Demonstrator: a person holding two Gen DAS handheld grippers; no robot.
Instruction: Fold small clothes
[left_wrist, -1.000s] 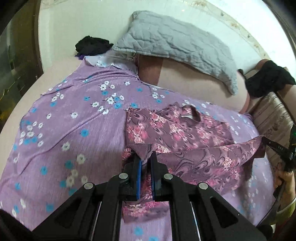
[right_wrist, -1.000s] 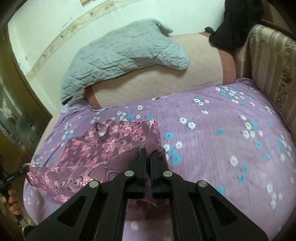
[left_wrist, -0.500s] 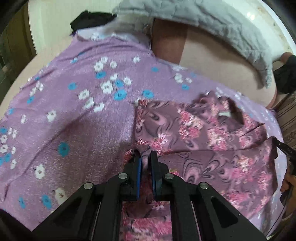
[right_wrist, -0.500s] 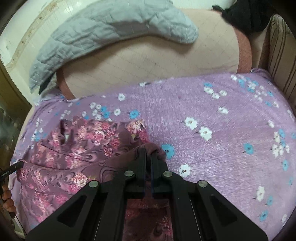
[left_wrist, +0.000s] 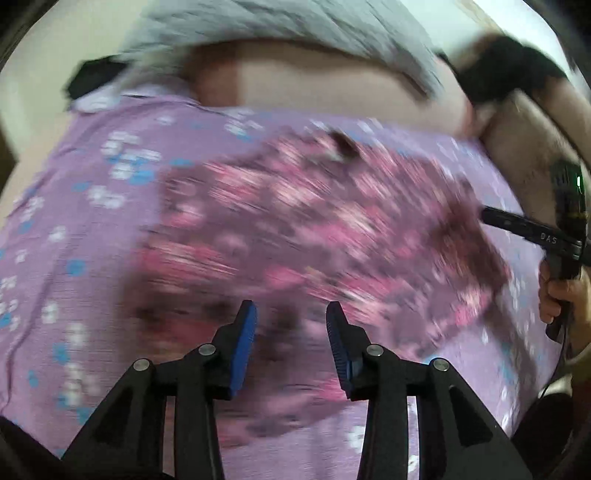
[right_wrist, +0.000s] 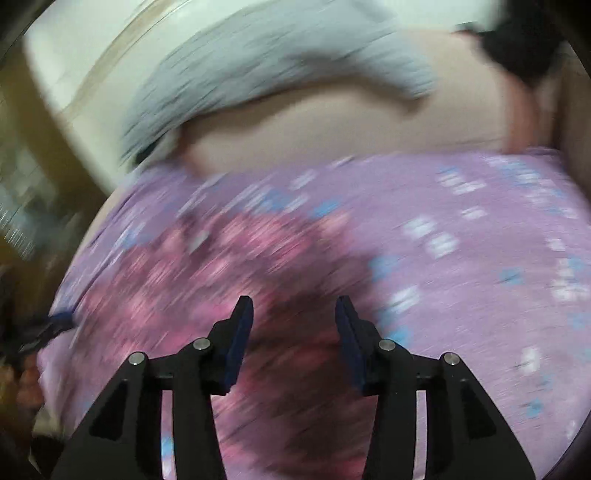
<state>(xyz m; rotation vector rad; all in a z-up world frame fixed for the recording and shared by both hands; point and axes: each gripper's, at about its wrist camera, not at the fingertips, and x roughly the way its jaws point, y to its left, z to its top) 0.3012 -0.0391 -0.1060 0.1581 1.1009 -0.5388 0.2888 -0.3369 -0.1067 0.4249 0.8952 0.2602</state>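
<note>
Both wrist views are heavily motion-blurred.

Left hand-held gripper (left_wrist: 291, 314): jaws apart and opening, blue pads (left_wrist: 246, 332) clear of cloth. The floral garment (left_wrist: 332, 236) lies below the gap, nothing pinched.

Right hand-held gripper (right_wrist: 293, 314): same, jaws apart and opening, dark pads (right_wrist: 240, 332) not pressing anything. The garment's dark-pink fabric (right_wrist: 229, 280) sits under and ahead of the gap.

Garment: pink-maroon flower print, spread on the purple bedsheet (left_wrist: 85, 229) with white and blue flowers. In the left wrist view it fills the centre out to 3 o'clock; in the right wrist view it runs from centre to 8 o'clock.

Bed: grey quilted pillow (left_wrist: 295, 33) at 12 o'clock, on a beige mattress cover (left_wrist: 314, 92). Dark cloth (left_wrist: 509, 66) at 1 o'clock, another dark bundle (left_wrist: 92, 77) at 10 o'clock.

In the left wrist view at 3 o'clock the right hand-held gripper shows from the side, its finger reaching to the garment edge, the person's hand (left_wrist: 561, 295) on the grip.

Writing: faint letters on that finger, looks like "DAS", too blurred to confirm. Small green light on the unit above it.
</note>
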